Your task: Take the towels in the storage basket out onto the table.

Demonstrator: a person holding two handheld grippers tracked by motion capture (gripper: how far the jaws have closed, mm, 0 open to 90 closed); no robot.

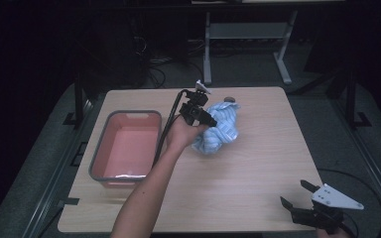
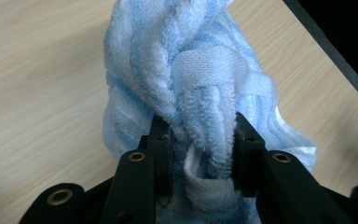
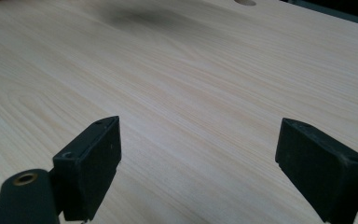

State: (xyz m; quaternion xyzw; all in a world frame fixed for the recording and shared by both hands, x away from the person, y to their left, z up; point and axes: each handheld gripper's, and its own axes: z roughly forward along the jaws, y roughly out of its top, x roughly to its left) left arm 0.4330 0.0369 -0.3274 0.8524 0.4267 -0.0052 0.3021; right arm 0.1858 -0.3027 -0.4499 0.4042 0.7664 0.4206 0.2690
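Observation:
A light blue striped towel (image 1: 221, 129) lies bunched near the middle of the wooden table (image 1: 258, 168). My left gripper (image 1: 209, 122) reaches into its left side and is shut on it. In the left gripper view a thick fold of the towel (image 2: 200, 93) is pinched between the two black jaws, and my left gripper (image 2: 199, 135) hides the cloth's lower part. My right gripper (image 1: 293, 194) hovers at the table's front right corner, jaws wide open. In the right gripper view my right gripper (image 3: 198, 154) has only bare tabletop between its jaws.
A pink tub with a grey rim (image 1: 127, 113) stands on the left part of the table, just left of my forearm. A small round object (image 1: 229, 99) sits behind the towel. Table legs and cables lie on the dark floor beyond.

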